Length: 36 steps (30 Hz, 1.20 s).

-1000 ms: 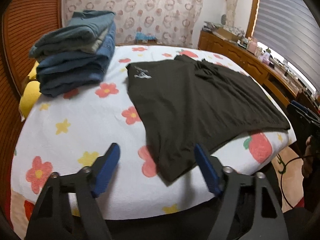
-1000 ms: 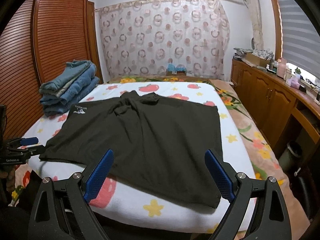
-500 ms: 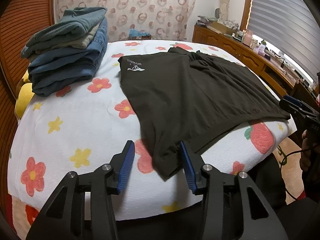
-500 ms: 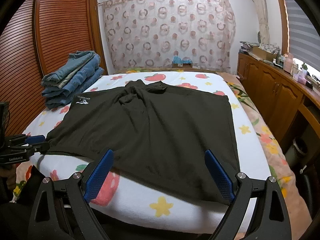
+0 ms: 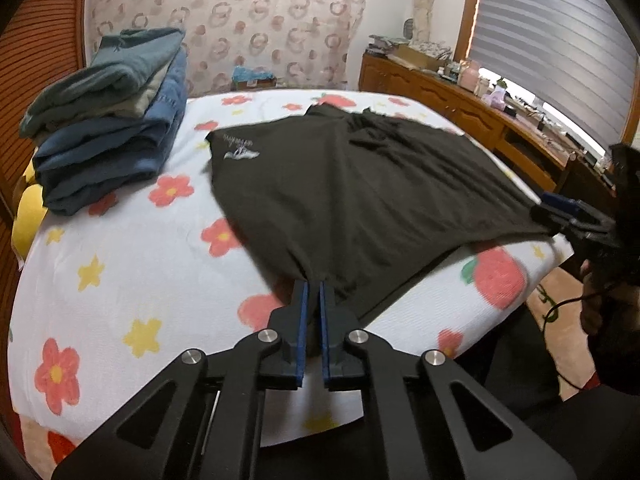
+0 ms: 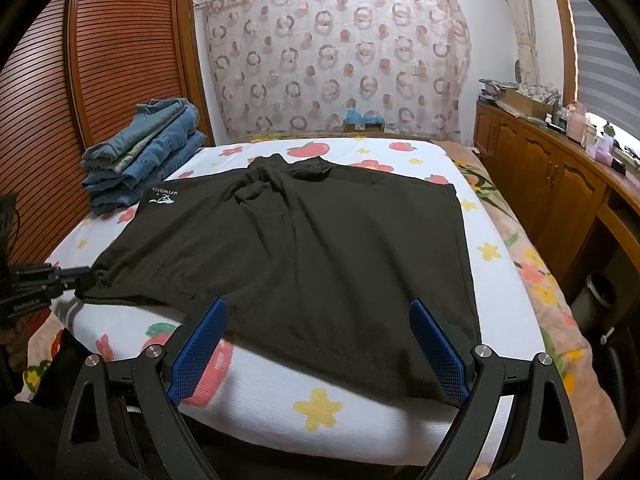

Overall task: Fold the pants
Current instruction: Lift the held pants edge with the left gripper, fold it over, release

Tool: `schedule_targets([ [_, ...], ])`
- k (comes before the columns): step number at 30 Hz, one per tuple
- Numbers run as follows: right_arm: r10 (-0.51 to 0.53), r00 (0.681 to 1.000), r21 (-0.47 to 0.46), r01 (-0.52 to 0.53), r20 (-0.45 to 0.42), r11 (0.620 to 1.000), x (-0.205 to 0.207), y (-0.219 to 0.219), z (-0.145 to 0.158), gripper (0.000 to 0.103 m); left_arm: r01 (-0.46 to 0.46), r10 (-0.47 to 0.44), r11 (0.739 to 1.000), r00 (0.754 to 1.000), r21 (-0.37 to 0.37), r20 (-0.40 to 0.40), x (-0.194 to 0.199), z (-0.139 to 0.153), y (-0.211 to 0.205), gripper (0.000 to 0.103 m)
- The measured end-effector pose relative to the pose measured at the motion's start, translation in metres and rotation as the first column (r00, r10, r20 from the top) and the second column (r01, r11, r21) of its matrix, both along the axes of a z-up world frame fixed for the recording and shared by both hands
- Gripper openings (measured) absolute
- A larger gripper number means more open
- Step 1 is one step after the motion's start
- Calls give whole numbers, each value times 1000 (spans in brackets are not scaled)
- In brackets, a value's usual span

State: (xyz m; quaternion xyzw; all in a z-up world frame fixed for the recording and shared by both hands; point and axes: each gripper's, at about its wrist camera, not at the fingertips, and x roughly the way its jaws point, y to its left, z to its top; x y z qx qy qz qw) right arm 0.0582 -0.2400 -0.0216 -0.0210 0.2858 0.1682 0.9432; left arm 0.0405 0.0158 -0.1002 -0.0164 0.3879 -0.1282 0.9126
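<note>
Dark pants (image 5: 360, 184) lie spread flat on the flower-print bed (image 5: 120, 248), with a small white logo near the far left corner. They also fill the middle of the right wrist view (image 6: 320, 248). My left gripper (image 5: 313, 286) is shut on the near left corner of the pants at the bed's front edge; it shows at the left of the right wrist view (image 6: 76, 276). My right gripper (image 6: 320, 320) is open and empty, its blue pads either side of the near hem, a little above it. It shows at the right of the left wrist view (image 5: 560, 206).
A stack of folded jeans (image 5: 108, 120) sits at the far left of the bed (image 6: 144, 164). A wooden cabinet (image 6: 552, 184) runs along the right side. A slatted wardrobe (image 6: 80, 80) stands on the left. A curtain (image 6: 340, 60) hangs behind.
My left gripper has moved forward to the pants' near corner and closed on it. My right gripper has come closer to the near hem and stayed open.
</note>
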Motion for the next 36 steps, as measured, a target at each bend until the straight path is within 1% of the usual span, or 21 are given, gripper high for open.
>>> schedule_targets([
  [3,1,1000,1,-1,-4,1000,0,-2,0,93,30,-29,999,999,-25,24,4,13,-5,6],
  [10,-1,1000,1,1,-2,1000,1,-3,1,93,95,-93,995,993,-24,77,22,39,-29,6],
  [16,-8,1000,0,8,1,1000,2,-6,1,93,158,-154,987,982,-24,106,43,54,-57,6],
  [25,-24,1000,2,24,7,1000,0,-14,5,93,268,-260,963,955,-37,139,65,81,-113,5],
  [28,-32,999,5,32,11,999,-2,-17,5,93,297,-289,954,947,-44,141,72,86,-130,6],
  [33,-42,999,9,42,9,999,-4,-21,5,93,295,-287,955,948,-42,137,75,88,-144,6],
  [36,-45,999,13,45,8,999,-6,-21,2,93,285,-280,958,951,-21,135,74,86,-151,6],
])
